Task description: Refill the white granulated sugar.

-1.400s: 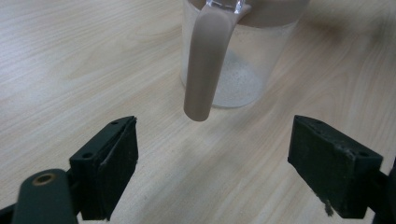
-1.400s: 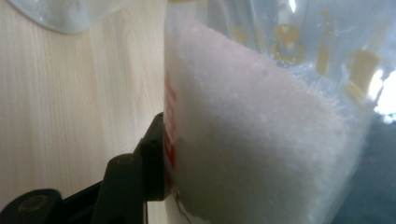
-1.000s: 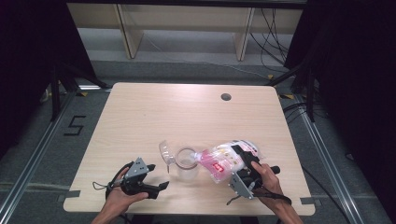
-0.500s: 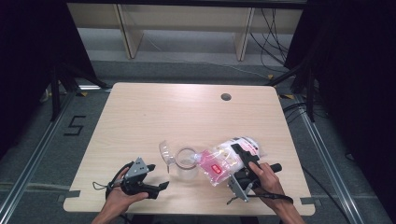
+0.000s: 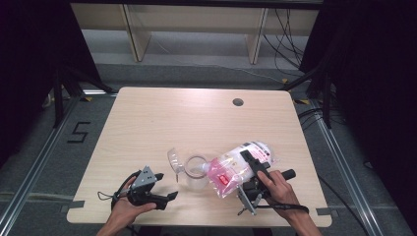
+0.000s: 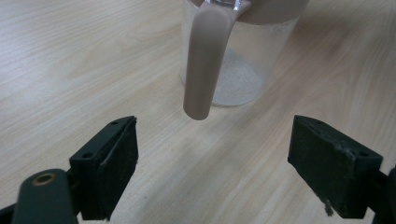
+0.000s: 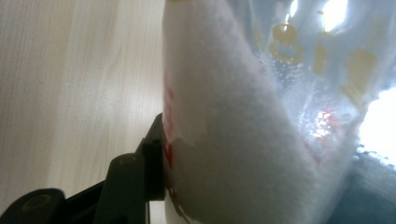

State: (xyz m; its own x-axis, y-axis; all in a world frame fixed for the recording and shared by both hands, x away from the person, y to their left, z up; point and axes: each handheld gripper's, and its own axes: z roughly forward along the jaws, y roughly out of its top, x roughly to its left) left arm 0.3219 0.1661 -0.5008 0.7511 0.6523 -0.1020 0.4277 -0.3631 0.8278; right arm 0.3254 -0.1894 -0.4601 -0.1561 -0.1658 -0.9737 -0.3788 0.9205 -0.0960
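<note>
A clear plastic bag (image 5: 236,164) of white powder with a pink label lies tilted, its lower end at the mouth of a clear jug (image 5: 194,172). My right gripper (image 5: 242,164) is shut on the bag. In the right gripper view one black pad (image 7: 154,149) presses into the bag (image 7: 233,140), and the other jaw is hidden behind it. My left gripper (image 5: 168,186) stands open just left of the jug. In the left gripper view its jaws (image 6: 219,163) are wide apart in front of the jug's taupe handle (image 6: 203,60), touching nothing. White grains lie in the jug's bottom (image 6: 240,79).
The jug's clear lid (image 5: 174,160) hangs open to its left. A round cable hole (image 5: 238,102) sits in the wooden table (image 5: 172,123) at the far right. Dark frame posts and a shelf stand beyond the far edge. Both hands are near the front edge.
The right hand has shifted slightly left with the bag still in its grip. The left gripper and the jug have stayed put.
</note>
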